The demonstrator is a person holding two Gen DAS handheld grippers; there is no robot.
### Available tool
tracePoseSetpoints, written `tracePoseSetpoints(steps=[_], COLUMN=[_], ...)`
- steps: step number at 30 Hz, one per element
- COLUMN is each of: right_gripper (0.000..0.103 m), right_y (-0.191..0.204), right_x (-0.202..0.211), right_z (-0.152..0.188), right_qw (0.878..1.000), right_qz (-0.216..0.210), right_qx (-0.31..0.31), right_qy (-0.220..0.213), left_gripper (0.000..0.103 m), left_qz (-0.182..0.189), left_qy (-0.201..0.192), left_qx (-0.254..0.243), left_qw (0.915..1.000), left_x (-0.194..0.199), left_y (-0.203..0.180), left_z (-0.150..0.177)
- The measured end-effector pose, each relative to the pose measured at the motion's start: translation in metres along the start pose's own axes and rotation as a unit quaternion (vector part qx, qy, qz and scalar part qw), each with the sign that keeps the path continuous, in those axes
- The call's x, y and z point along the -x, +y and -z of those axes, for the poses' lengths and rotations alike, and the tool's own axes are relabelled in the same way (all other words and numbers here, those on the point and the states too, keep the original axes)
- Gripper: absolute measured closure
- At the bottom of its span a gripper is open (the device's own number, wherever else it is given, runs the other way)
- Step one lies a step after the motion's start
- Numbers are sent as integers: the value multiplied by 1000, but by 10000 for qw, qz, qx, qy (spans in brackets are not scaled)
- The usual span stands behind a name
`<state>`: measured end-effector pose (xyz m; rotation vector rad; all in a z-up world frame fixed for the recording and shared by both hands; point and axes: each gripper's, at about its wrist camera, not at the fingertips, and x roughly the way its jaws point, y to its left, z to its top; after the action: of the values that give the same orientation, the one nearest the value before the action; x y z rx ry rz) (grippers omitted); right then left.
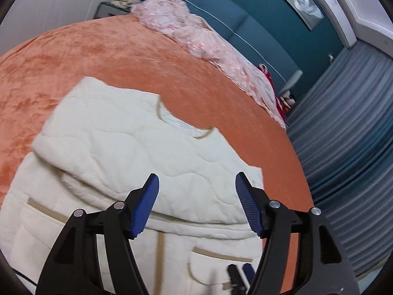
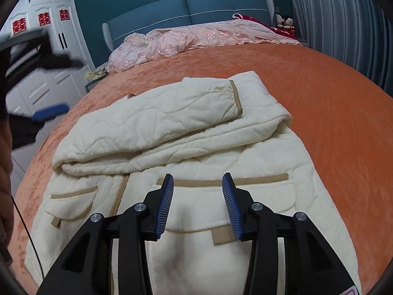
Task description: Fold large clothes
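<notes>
From the left wrist camera, the left hand-held gripper (image 1: 196,186) hangs above a cream quilted jacket (image 1: 118,147) with its blue-padded jaws spread wide and nothing between them. The jacket lies flat on a bed covered by an orange blanket (image 1: 86,46), collar toward the headboard, with one sleeve folded across the chest. Tan-trimmed pockets show on the lower part nearest the camera. The tips of the right hand-held gripper (image 1: 242,271) poke into the bottom of this view over one pocket. A crumpled pink lace cover (image 1: 196,34) lies along the head of the bed against a teal headboard (image 1: 221,7), and grey curtains (image 1: 348,127) hang on the right. From the right wrist camera, the right hand-held gripper (image 2: 197,179) sits over the jacket's (image 2: 172,127) lower front, just above a tan pocket band, its jaws parted about halfway and clamping nothing. The folded sleeve (image 2: 159,115) lies across the garment, its tan cuff pointing right. The left hand-held gripper (image 2: 52,86) appears blurred at the left edge, raised off the bed with its jaws apart. White wardrobe doors (image 2: 44,24) with red paper cut-outs stand behind it, and two small plush dolls (image 2: 285,22) sit by the headboard (image 2: 186,7).
</notes>
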<state>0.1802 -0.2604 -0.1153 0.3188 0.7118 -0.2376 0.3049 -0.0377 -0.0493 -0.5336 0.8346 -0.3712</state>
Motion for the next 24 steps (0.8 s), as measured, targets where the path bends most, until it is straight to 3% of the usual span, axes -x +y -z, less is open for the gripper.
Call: tracePoseSetpoints(steps=[6,11,19,24], right_gripper=[61,58,56,55], right_y=[-6,-18,-37,-36], right_x=[-26,-45,-65,-72], right_z=[-30,-41,-46,-45], right_qw=[9992,9984,9930,9911], right_qz=[37,203,80,-109], right_qx=[-382,-533,-1174,-1317], right_qy=[-62,-1,112,177], left_gripper=[43,42,43,43], left_qz=[-447,-320,-195,1], left_qy=[3,-204,-250,-102], left_qx=[1440,2287,2758,3111], left_qw=[9886,9728,9607,9503], left_x=[1,3,-2,11], left_y=[115,176,202,206], left_z=[-33,-33,-40,-20])
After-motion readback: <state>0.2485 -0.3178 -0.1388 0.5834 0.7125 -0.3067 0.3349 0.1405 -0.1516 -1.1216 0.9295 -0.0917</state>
